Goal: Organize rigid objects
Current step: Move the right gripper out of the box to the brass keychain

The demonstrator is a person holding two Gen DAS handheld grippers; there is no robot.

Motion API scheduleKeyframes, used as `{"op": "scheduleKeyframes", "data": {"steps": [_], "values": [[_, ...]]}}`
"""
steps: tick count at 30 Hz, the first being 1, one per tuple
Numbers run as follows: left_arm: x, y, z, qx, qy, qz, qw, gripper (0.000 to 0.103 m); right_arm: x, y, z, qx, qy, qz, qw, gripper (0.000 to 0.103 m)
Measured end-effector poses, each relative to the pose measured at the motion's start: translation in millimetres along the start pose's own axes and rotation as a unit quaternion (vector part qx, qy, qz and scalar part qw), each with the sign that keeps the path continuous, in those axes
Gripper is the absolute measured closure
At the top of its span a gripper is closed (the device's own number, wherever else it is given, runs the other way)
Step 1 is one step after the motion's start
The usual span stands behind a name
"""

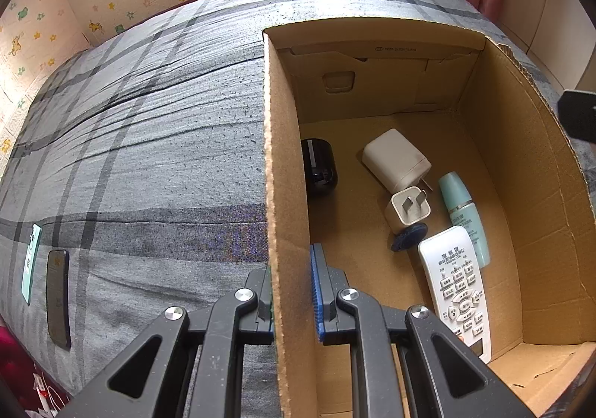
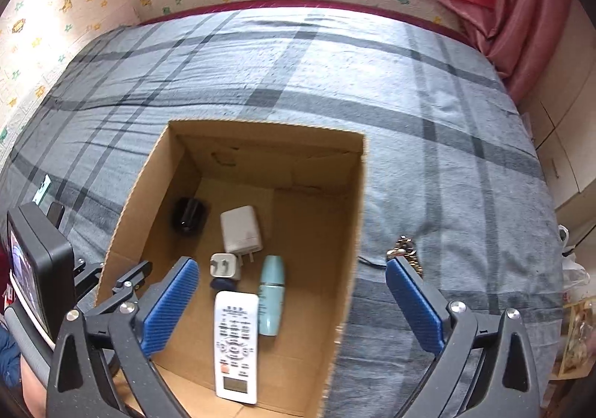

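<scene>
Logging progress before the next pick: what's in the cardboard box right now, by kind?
Wall chargers: 2, large white, small white
Remote control: 1
Teal bottle: 1
Black round object: 1
Dark blue disc: 1
Total: 6

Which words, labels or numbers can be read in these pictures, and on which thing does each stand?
Box, far inner wall: a small printed code, too blurred to read.
Remote: a heading and key labels in Chinese characters, too small to read.
Bottle: fine print, unreadable.
Green phone on the bed: markings, unreadable.
Nothing can be quoted with certainty.
</scene>
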State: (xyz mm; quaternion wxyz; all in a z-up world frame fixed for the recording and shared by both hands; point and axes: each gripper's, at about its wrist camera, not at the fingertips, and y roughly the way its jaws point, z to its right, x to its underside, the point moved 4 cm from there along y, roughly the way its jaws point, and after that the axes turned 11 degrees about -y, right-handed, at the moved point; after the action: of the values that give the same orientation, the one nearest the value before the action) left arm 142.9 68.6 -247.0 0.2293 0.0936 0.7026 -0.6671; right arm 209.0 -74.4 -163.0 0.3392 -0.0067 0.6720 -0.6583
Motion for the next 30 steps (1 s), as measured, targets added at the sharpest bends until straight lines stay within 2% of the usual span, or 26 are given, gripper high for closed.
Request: {"op": "scheduleKeyframes", "data": {"steps": [9,18,30], "values": [[0.4,0.2,-0.1,-0.001,0.0,0.0,1.0,0.088,18.3,-10.5,42.5,0.029,0.026,0.013,0.999,0.0],[0.7,0.3,0.0,-0.002,0.001,0.0,1.0,0.088,40.7,-10.0,73.4,0.039,0.05,0.022,0.998,0.0],[1.0,0.6,0.8,-0.005,0.003,0.001,1.0,0.088,76.8,21.0,110.3,0.034,0.085,0.007,0.996,0.0]]}}
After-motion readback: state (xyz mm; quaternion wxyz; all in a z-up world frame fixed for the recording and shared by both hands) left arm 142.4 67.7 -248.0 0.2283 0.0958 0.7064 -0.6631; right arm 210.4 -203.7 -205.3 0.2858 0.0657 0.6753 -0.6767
